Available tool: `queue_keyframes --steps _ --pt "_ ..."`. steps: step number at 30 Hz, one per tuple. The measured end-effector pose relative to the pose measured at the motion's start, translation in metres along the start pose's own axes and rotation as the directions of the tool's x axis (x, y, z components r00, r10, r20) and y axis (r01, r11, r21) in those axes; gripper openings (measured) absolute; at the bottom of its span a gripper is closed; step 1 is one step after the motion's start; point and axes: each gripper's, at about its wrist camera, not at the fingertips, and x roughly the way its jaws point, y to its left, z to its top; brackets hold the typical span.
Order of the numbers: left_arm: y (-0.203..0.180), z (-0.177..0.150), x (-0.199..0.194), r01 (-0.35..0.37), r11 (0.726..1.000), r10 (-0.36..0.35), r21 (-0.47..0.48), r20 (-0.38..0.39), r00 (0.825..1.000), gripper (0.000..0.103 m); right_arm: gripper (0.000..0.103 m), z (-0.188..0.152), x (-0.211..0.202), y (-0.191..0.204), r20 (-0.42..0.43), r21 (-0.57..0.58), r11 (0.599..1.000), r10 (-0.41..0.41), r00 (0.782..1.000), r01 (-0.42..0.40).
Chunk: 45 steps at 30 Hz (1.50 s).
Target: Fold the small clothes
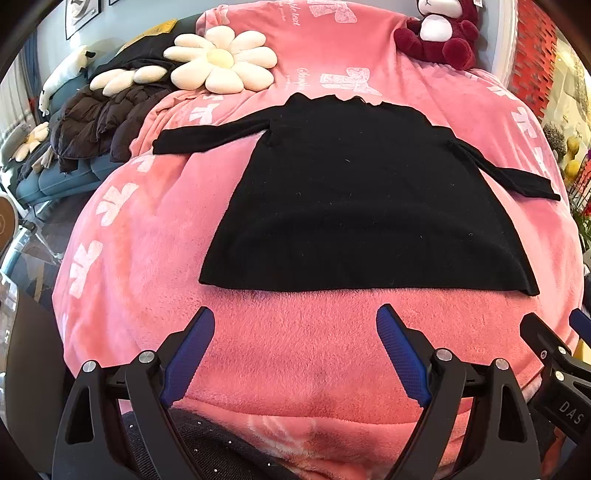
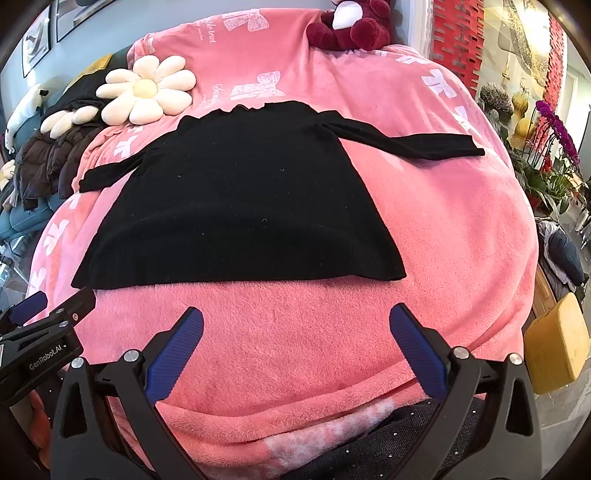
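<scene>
A small black long-sleeved sweater (image 1: pixel 354 199) lies flat on a pink fleece blanket (image 1: pixel 280 347), hem toward me, both sleeves spread out to the sides. It also shows in the right wrist view (image 2: pixel 236 206). My left gripper (image 1: pixel 295 319) is open and empty, just short of the hem near its middle. My right gripper (image 2: pixel 295 317) is open and empty, just short of the hem toward its right corner. The right gripper's body shows at the right edge of the left view (image 1: pixel 557 354); the left gripper's body shows at the left edge of the right view (image 2: pixel 44 332).
A white daisy cushion (image 1: pixel 221 61) and a dark red plush bear (image 1: pixel 443 33) lie at the far end of the blanket. A dark puffer jacket (image 1: pixel 99 125) lies on a blue sofa at left. Potted flowers (image 2: pixel 554 147) and a yellow stool (image 2: pixel 557 343) stand at right.
</scene>
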Motion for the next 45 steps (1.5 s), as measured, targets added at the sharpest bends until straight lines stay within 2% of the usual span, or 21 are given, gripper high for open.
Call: queue_keyframes --steps 45 --pt "0.0009 -0.0035 0.0036 0.005 1.000 -0.005 0.006 -0.007 1.000 0.086 0.098 -0.0004 0.0008 0.0021 -0.006 -0.003 1.000 -0.003 1.000 0.002"
